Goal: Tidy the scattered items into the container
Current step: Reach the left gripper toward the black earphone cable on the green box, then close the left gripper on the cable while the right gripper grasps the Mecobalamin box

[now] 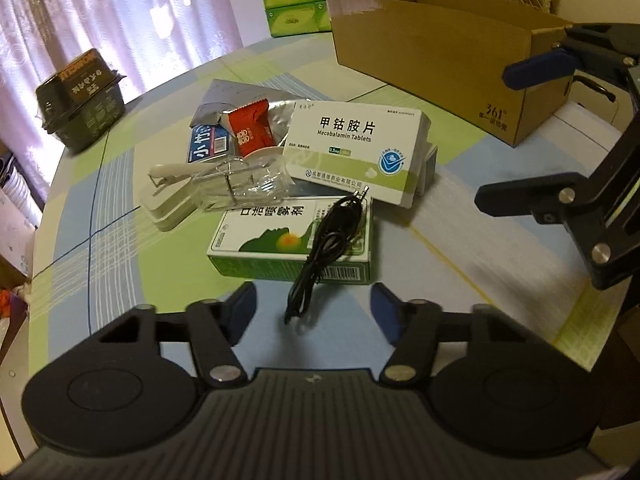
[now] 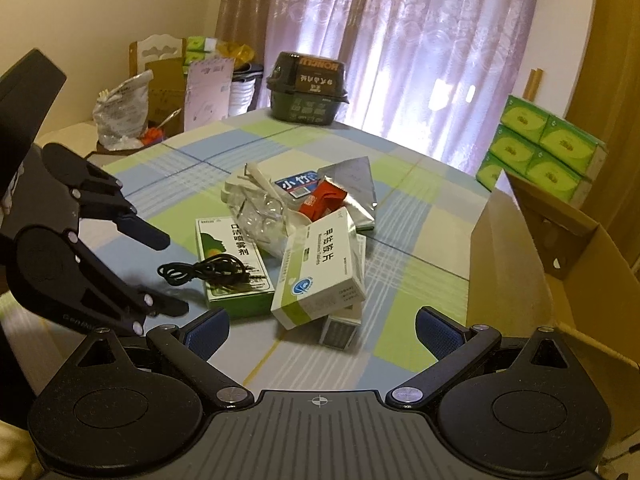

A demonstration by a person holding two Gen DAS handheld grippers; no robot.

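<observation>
A: What's the biggest thing on view?

B: The bench (image 1: 120, 184), under a cloth checked in green, blue and white. Next the cardboard box (image 1: 432, 56), open at the top, at the far right of the bench in the left wrist view, well apart from the pile.

A: And the grippers?

B: The left gripper (image 1: 312, 312) hangs low over the near edge of the bench, jaws spread wide, nothing between them; the tail of the cable lies in the gap. The right gripper (image 2: 322, 330) is also wide open and empty, just short of the pile, with the box on its right.

A: Then the pile?

B: A dark lidded tub (image 1: 80, 100) stands alone at the far edge. In the middle, the white tablet box (image 1: 356, 152) rests tilted on smaller boxes. Beside it lies the green spray box (image 1: 288, 240), flat on the cloth. A crumpled clear plastic wrap (image 1: 244, 184) sits over a white case (image 1: 168, 204), and a silver foil pouch (image 2: 356, 188) lies behind.

A: The small things?

B: A blue-labelled packet (image 1: 208, 144), a red sachet (image 1: 252, 128) touching it, and a black coiled cable (image 1: 328, 240) draped over the green spray box, its end trailing onto the cloth.
</observation>
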